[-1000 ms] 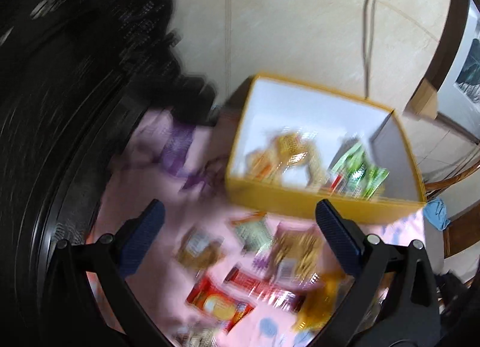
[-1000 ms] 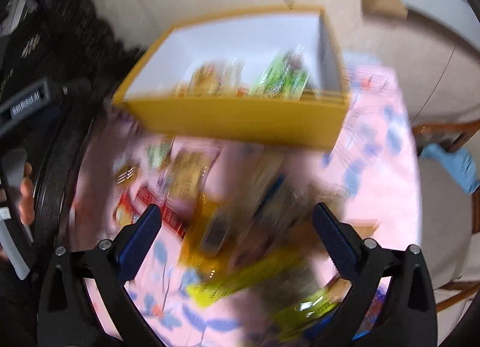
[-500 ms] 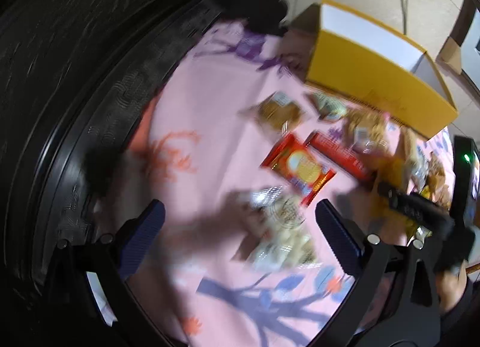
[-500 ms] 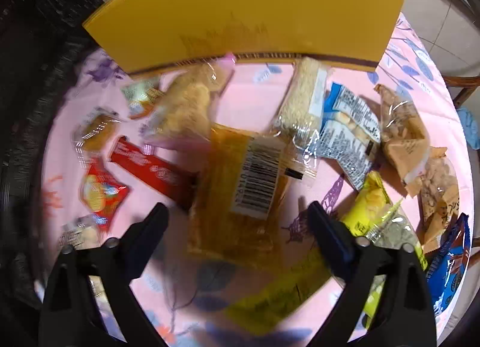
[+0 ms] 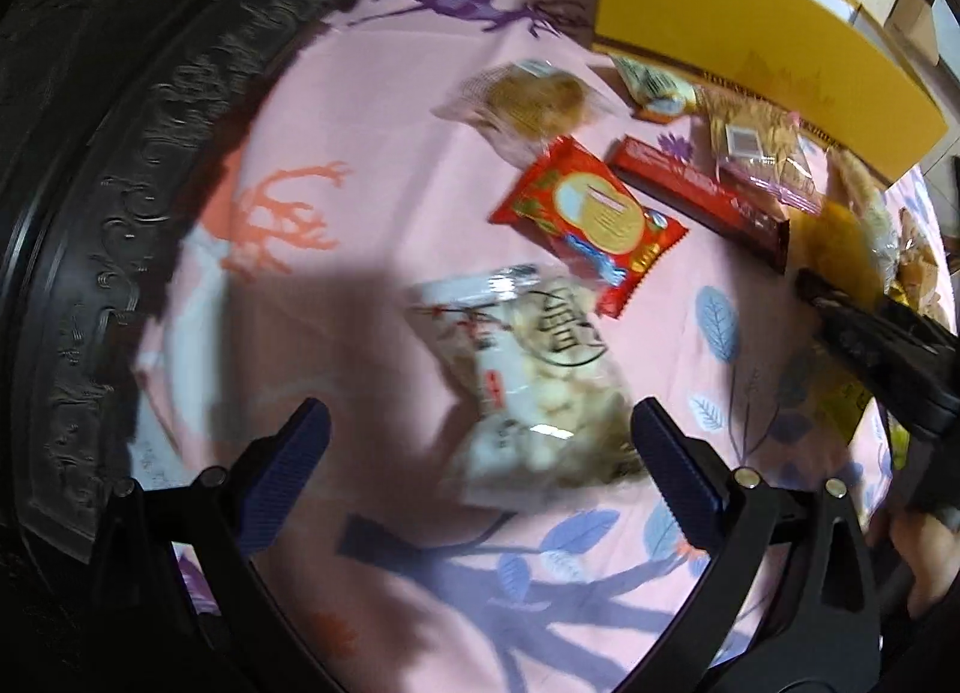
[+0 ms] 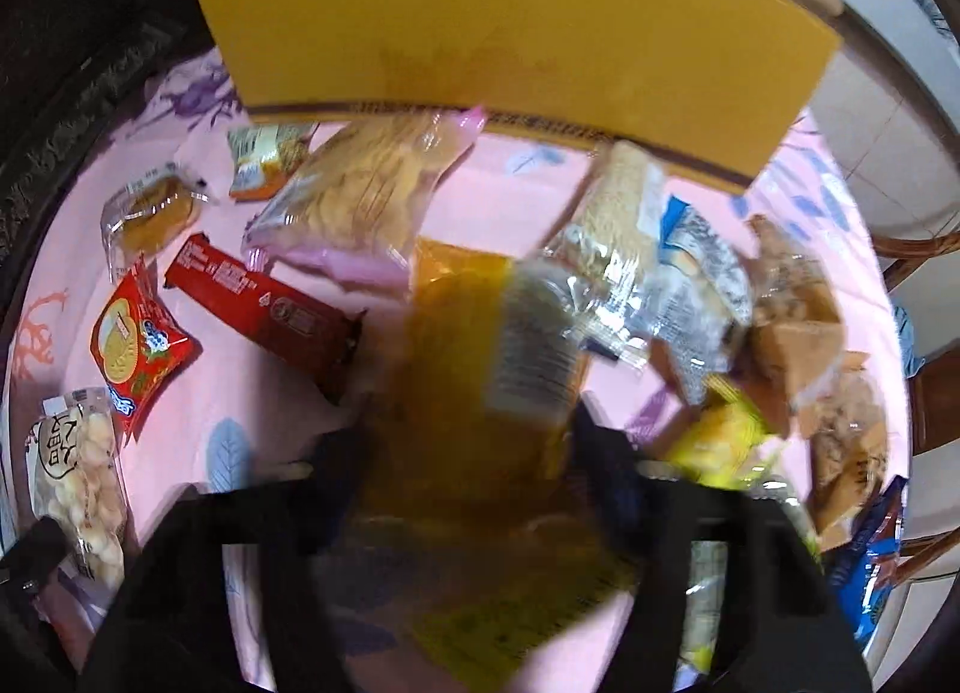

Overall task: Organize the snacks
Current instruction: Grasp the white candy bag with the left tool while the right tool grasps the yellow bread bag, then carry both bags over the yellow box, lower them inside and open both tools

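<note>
Many snack packets lie on a pink cloth in front of a yellow box (image 6: 510,33), which also shows in the left wrist view (image 5: 750,21). My left gripper (image 5: 480,435) is open just above a clear bag of pale puffs (image 5: 540,381). A red biscuit packet (image 5: 588,213) and a dark red bar (image 5: 696,189) lie beyond it. My right gripper (image 6: 468,465) has its jaws closing in on both sides of an orange packet with a barcode (image 6: 480,369); the view is blurred and the grip is unclear.
A dark carved table rim (image 5: 120,183) curves along the left. Right of the orange packet lie a noodle pack (image 6: 624,225), a blue-white packet (image 6: 702,273), brown snack bags (image 6: 798,309) and a yellow packet (image 6: 720,441). A wooden chair (image 6: 924,249) stands at right.
My left gripper has come down closer over the bag of puffs. My right gripper's jaws have narrowed around the orange packet, which now fills the space between them.
</note>
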